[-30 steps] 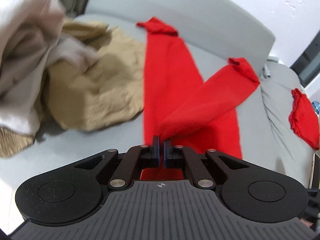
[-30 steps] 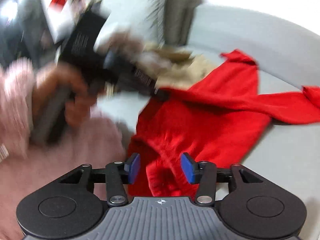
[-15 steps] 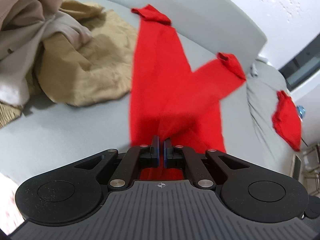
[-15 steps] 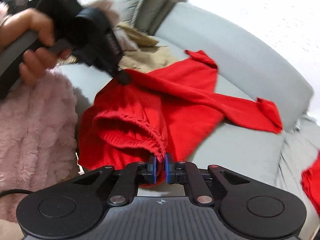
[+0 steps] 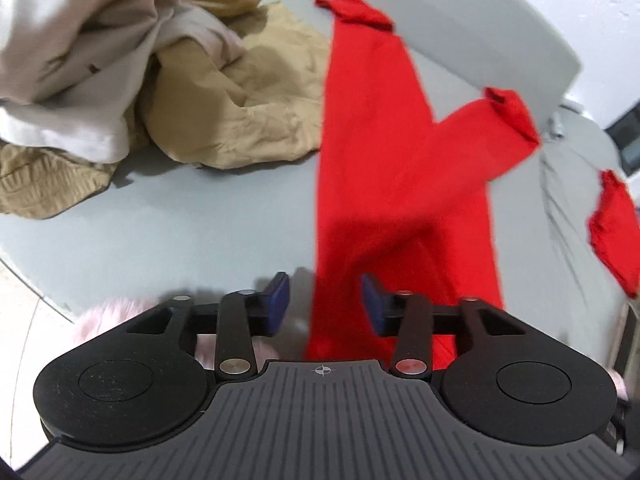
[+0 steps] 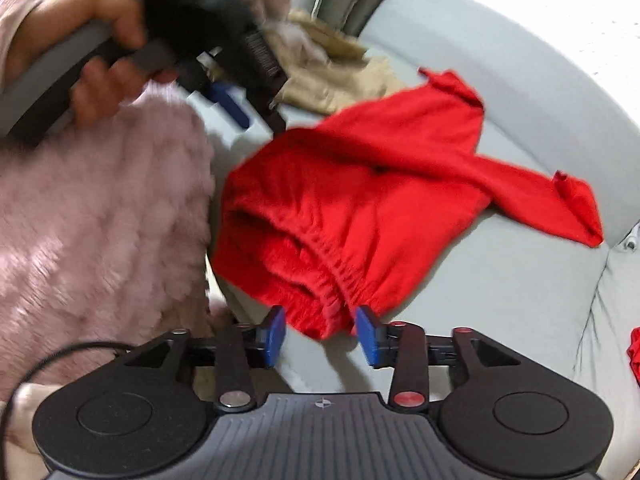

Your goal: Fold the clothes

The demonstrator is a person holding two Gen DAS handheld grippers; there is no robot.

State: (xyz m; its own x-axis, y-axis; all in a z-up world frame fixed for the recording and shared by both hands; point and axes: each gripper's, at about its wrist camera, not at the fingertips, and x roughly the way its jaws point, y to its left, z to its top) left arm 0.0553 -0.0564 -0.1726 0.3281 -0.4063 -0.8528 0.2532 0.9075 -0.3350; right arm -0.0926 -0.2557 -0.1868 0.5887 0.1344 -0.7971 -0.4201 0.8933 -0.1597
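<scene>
Left claw [image 5: 323, 302]: my jaws have just parted, red trousers [image 5: 400, 184] between the pads but not pinched.
Right claw [image 6: 320, 334]: also just opened; the elastic waistband [image 6: 332, 276] sags between the pads (unclamped, as far as I see).
Trousers: spread on the grey sofa [image 5: 168, 216], legs crossing toward its back edge.
Beige and white clothes [image 5: 224, 104]: heaped at the sofa's far left corner.

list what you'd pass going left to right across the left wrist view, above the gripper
crumpled white cloth → wrinkled tan garment → long red trousers spread on the grey sofa → small folded red garment at the far right
</scene>
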